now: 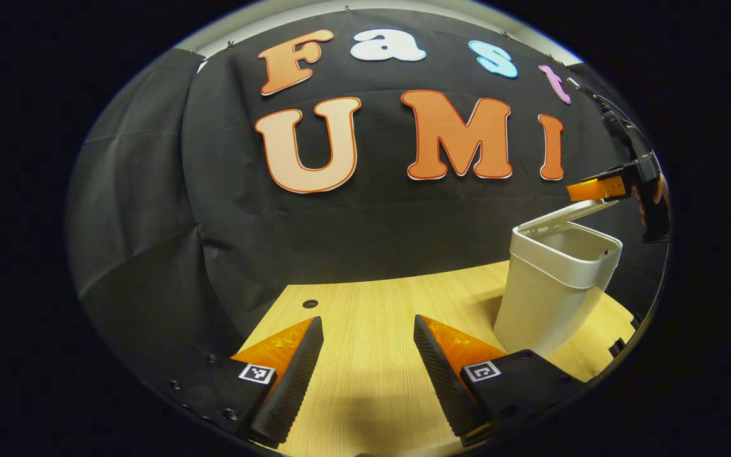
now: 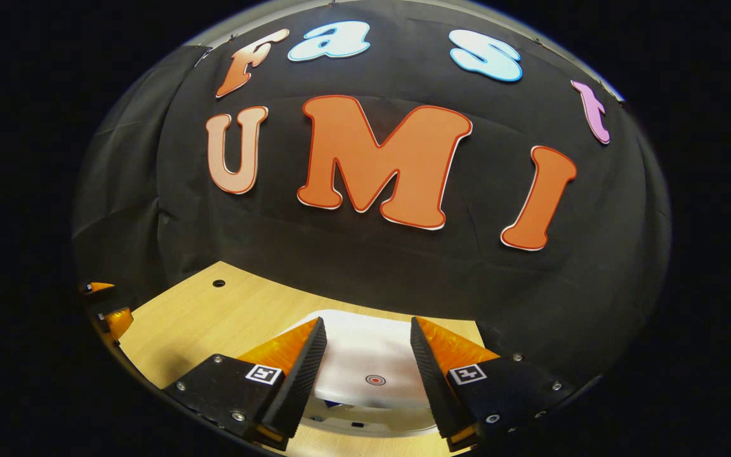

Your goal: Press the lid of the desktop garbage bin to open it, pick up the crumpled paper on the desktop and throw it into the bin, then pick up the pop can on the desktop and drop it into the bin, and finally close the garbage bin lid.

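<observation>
Both views face the wall, sharing the bin (image 1: 553,285).

Booth wall: black cloth (image 1: 150,209), hung in soft vertical folds and creases, pinned along its top edge, covering the whole backdrop in both views. Above the cloth, a narrow strip of pale wall or ceiling (image 1: 315,5) shows at the top. Furniture: one tabletop (image 1: 372,304) of light wood grain with a small round hole (image 1: 309,304) near its far left corner, its back edge meeting the cloth.
</observation>
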